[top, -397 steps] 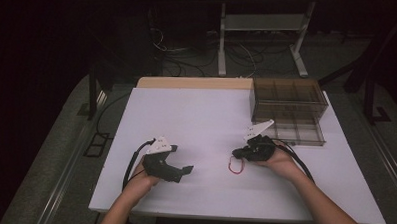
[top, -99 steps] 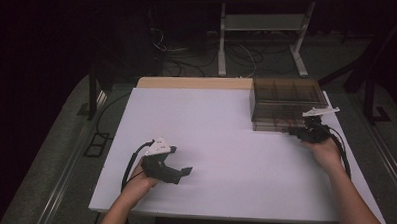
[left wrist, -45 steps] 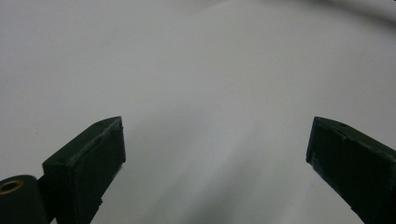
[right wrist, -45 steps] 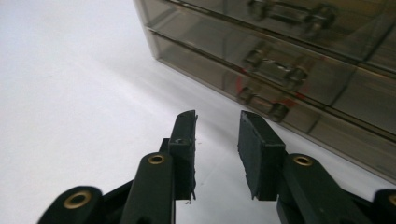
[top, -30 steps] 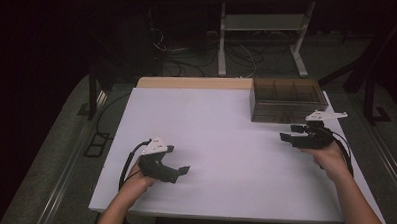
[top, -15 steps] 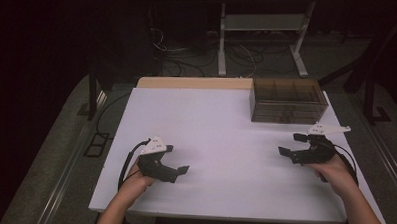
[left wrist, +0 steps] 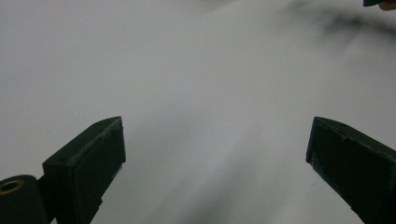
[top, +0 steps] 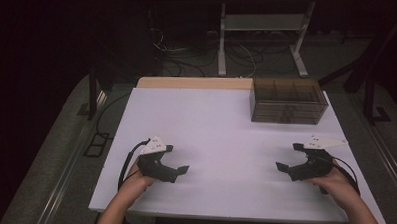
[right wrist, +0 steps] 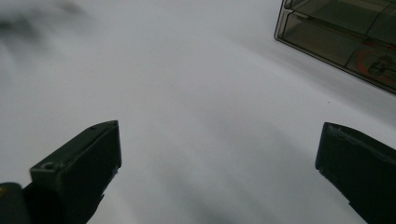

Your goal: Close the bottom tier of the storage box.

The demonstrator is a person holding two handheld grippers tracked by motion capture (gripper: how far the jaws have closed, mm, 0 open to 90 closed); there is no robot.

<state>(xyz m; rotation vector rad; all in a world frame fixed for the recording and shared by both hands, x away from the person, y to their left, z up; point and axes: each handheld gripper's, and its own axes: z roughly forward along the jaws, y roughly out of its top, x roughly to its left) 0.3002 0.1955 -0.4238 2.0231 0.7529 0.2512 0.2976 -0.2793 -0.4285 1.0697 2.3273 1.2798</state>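
Change: the right gripper [top: 291,157] has come away from the drawer box [top: 289,100] toward the lower right of the frame, and its jaws have just been opening, with nothing between them.
High view: the left gripper [top: 177,159] rests at lower left on the white table [top: 221,128], released; the box stands at upper right.
Left gripper view: jaws wide apart over bare table.
Right gripper view: jaws spread, empty; drawer box [right wrist: 348,35] at upper right.
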